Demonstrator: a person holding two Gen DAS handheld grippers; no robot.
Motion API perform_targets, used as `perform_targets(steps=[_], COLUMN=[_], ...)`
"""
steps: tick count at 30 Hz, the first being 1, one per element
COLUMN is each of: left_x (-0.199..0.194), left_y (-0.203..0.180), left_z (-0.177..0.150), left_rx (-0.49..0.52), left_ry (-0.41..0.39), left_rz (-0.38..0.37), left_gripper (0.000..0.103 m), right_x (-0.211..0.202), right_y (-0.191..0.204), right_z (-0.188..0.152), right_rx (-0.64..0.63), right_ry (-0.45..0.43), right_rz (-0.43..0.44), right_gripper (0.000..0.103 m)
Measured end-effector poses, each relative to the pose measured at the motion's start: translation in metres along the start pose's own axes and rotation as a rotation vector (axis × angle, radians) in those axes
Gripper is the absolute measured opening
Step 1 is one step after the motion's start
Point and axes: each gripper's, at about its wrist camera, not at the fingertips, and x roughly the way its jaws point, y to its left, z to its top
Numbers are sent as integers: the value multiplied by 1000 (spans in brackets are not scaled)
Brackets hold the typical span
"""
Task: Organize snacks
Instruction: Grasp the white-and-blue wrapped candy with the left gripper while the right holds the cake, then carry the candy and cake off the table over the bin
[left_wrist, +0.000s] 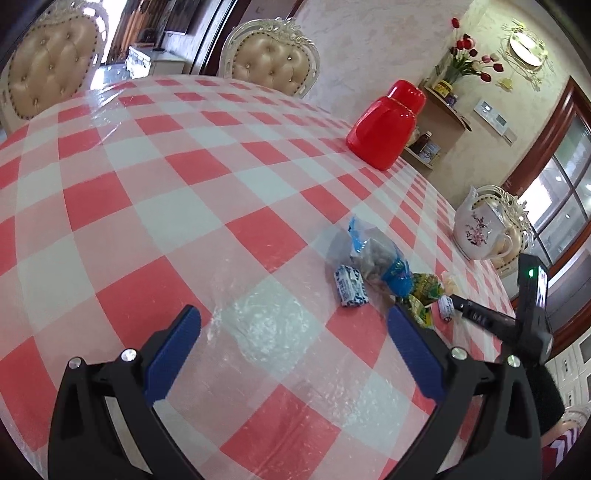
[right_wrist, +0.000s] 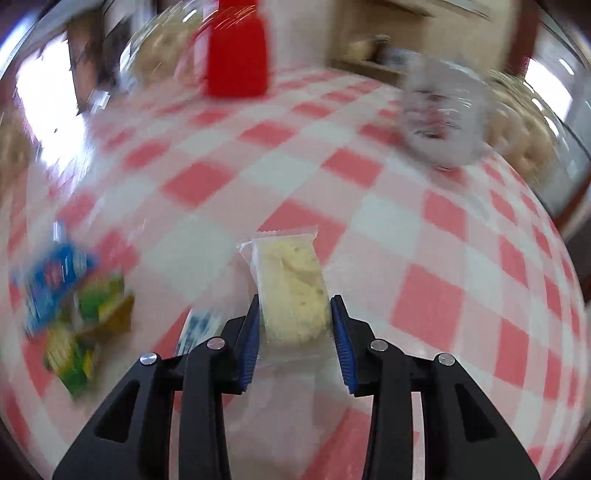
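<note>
While the right-wrist view is smeared with motion blur, the main bit is still easy to read: the right gripper has its blue pads pinched in tight on both sides of a pale yellow snack in a clear wrapper, and the crimped end of the wrapper sticks out past the fingertips over the red-and-white checked tablecloth. Whether the packet is lifted clear of the cloth or just resting on it, I can't tell. Off to the left in that view sits the rest of the snack pile, pretty fuzzy: a blue bag, some green-and-yellow packets, and a small blue-and-white packet just beside the left finger. The left gripper is a different story, jaws spread wide with nothing between them, hanging over a bare patch of the cloth with its blue pads well apart. From its camera the pile is near the right fingertip: a clear bag with blue print and brownish stuff inside, a blue-and-white wrapped candy touching it, green-and-yellow packets, and another little blue-and-white one just beside the black body of the other gripper at the right edge. Further back on the table there's a red plastic container, and a white teapot with a flower pattern near the right edge of the table. Padded chairs stand on the far side.
</note>
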Motion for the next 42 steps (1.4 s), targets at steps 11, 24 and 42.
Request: perform_targets(steps=[11,24,42], left_x=[0,13,-8], left_y=[-39,-119,-105], left_z=[-14,-84,-90], left_rx=[257,724,756], left_ry=[74,218,164], left_rz=[-33,-67,-103], left_gripper=[101,101,36], right_x=[-110,-161,-158], right_y=[73,-3,10], right_z=[-124,-164,-166], right_rx=[-156,320,291], right_ry=[-155,-259,-242], right_rz=[214,161,195], right_gripper=[37,37,37])
